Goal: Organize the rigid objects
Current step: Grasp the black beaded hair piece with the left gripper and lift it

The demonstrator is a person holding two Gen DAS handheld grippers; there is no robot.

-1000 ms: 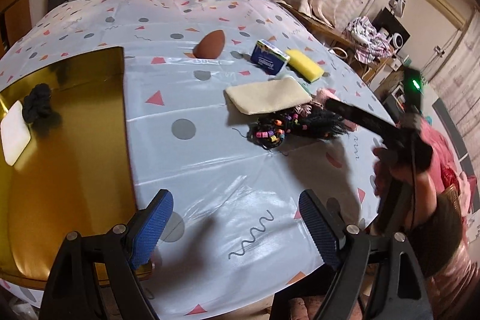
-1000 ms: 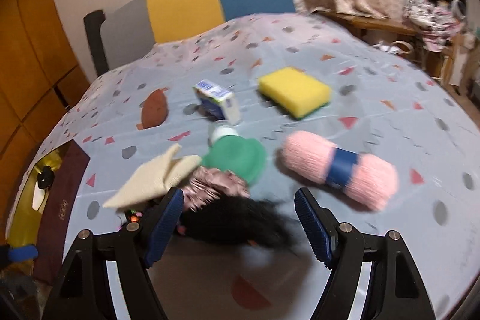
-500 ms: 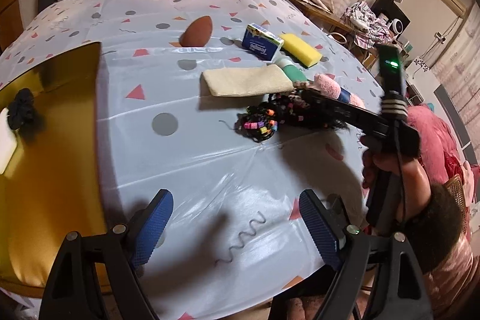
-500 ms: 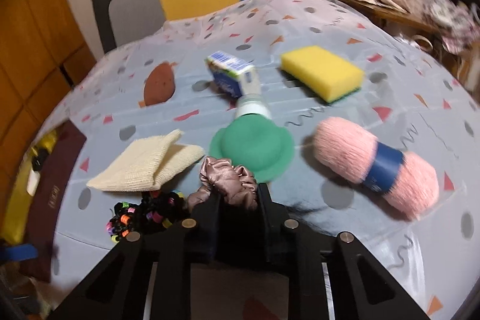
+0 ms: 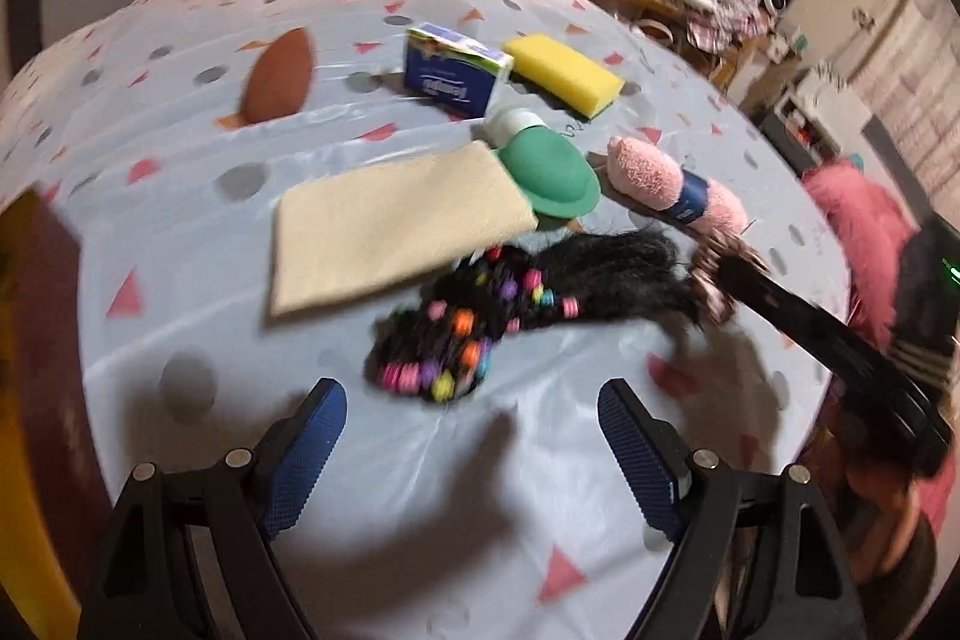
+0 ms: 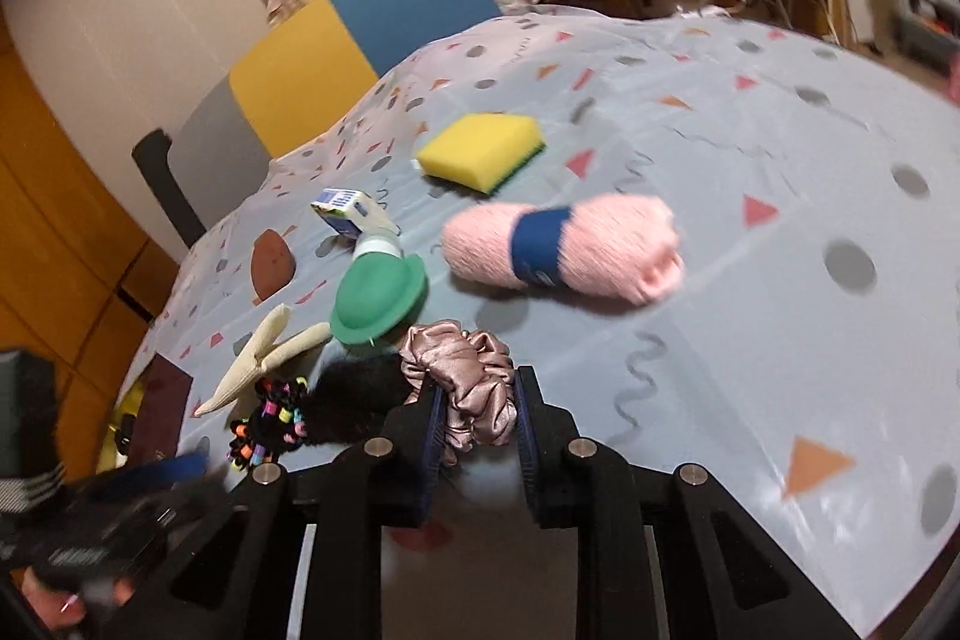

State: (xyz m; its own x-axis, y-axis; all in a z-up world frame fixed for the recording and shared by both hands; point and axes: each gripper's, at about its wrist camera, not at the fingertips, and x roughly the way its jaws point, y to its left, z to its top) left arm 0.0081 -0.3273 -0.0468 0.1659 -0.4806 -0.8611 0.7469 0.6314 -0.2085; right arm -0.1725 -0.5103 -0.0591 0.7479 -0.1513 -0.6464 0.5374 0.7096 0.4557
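The right tool (image 6: 477, 421) is clamped on the shiny mauve satin scrunchie (image 6: 465, 379), its 2 blue-padded fingers (image 6: 433, 430) pressed in on either side of the gathered fabric. The scrunchie sits low over the bench (image 6: 780, 280) with its patterned grey cloth, touching the black fluffy hairpiece (image 6: 360, 397); whether it has cleared the cloth I cannot tell. The left tool (image 5: 465, 436) hangs with its fingers apart and nothing between them, near the black beaded hair tie (image 5: 456, 334).

To do this lift well, I would raise the scrunchie straight up before moving sideways, since the black fluff lies against it and could drag along. The grip looks centred on the bunched fabric, which should hold, though satin is slippery, so a steady pace seems wise. The green felt hat (image 6: 378, 298) and pink yarn skein with a blue band (image 6: 564, 244) lie just beyond; keep the path clear of both.
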